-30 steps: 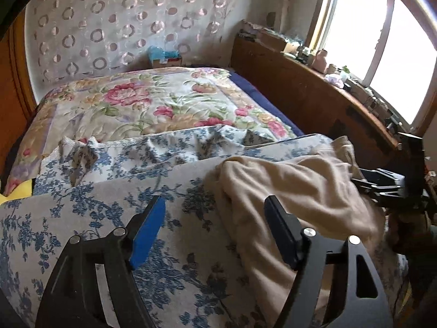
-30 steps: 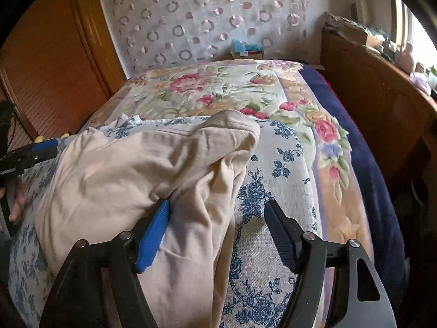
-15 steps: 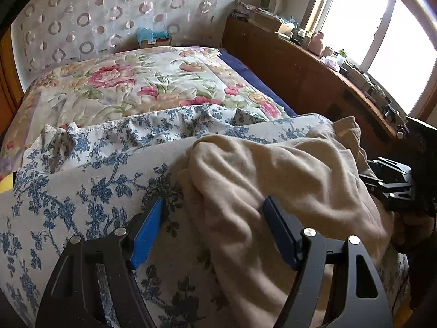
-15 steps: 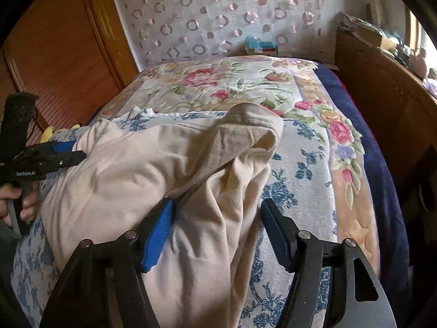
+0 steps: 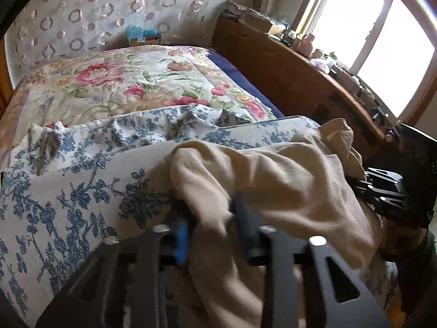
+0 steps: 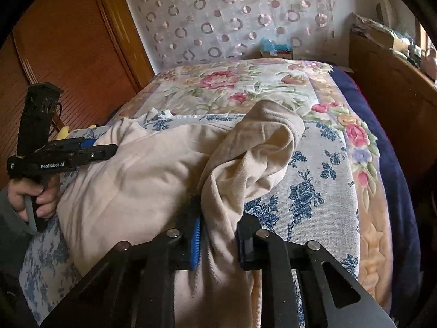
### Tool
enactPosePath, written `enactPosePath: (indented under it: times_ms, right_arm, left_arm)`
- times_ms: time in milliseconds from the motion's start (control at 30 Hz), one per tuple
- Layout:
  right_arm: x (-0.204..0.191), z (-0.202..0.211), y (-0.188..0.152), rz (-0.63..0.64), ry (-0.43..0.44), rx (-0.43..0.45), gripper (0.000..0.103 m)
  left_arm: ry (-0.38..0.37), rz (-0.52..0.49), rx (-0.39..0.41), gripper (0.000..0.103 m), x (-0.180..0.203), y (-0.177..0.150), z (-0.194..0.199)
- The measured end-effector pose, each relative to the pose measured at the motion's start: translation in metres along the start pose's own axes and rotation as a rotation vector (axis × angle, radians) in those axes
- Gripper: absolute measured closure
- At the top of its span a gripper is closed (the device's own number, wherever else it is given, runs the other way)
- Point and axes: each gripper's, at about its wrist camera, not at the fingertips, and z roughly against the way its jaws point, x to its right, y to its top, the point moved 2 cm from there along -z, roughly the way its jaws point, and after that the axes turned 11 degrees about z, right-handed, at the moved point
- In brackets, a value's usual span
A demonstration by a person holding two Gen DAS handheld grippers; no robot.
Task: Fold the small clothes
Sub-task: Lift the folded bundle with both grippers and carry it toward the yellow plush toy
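The beige garment (image 6: 153,180) is found lying crumpled on the blue-flowered cloth (image 5: 82,191) spread over the near end of the bed (image 6: 245,87). The jaws of both tools have just been closing. The left gripper (image 5: 210,232) is seen clamped on a bunch of the garment's edge, at 6 o'clock in its own view; the picture is blurred there, but cloth is seen gathered between the fingers. The right gripper (image 6: 218,235) is likewise clamped on a thick fold of the garment at 6 o'clock in the right wrist view. In that view the left tool is seen at 9 o'clock, held in a person's hand (image 6: 35,196).

Risks are judged as follows. More than one layer appears to be pinched in each grip, so a tangled lift rather than a flat spread may result. The blue-flowered cloth lies directly beneath and could be caught at the left grip, dragging it along. A thin bite on a bunched edge may slip under tension.

The bed is covered beyond by a rose-patterned quilt (image 5: 123,82). A curtain with ring motifs (image 6: 232,13) is noted at 12 o'clock, a wooden ledge with clutter (image 5: 314,63) and a bright window (image 5: 382,41) at 2 o'clock in the left view, and wooden panelling (image 6: 68,54) at 10 o'clock in the right view.
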Motion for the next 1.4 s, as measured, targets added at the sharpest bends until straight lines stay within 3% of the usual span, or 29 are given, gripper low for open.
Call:
enactPosePath:
  times_ms: [167, 333, 533, 700, 1067, 1400]
  right_arm:
    - [-0.008, 0.015, -0.001, 0.005, -0.023, 0.066, 0.087]
    - [-0.021, 0.038, 0.004, 0.041, -0.04, 0.147, 0.087]
    - [-0.045, 0.053, 0.024, 0.127, -0.036, 0.222, 0.088]
    - [-0.072, 0.044, 0.049, 0.217, 0.012, 0.256, 0.088]
    - [-0.161, -0.044, 0.121, 0.457, 0.177, 0.231, 0.088]
    - [-0.237, -0.147, 0.196, 0.734, 0.276, 0.13, 0.088]
  left_arm:
    - [-0.092, 0.003, 0.058, 0.09, 0.012, -0.003, 0.03]
    - [-0.113, -0.007, 0.186, 0.09, 0.026, -0.003, 0.085]
    - [-0.053, -0.023, 0.327, 0.091, 0.023, -0.008, 0.148]
    - [0.032, -0.007, 0.402, 0.09, -0.009, -0.019, 0.191]
    - [0.24, 0.111, 0.489, 0.09, -0.106, -0.061, 0.25]
    - [0.364, 0.334, 0.521, 0.09, -0.193, -0.122, 0.256]
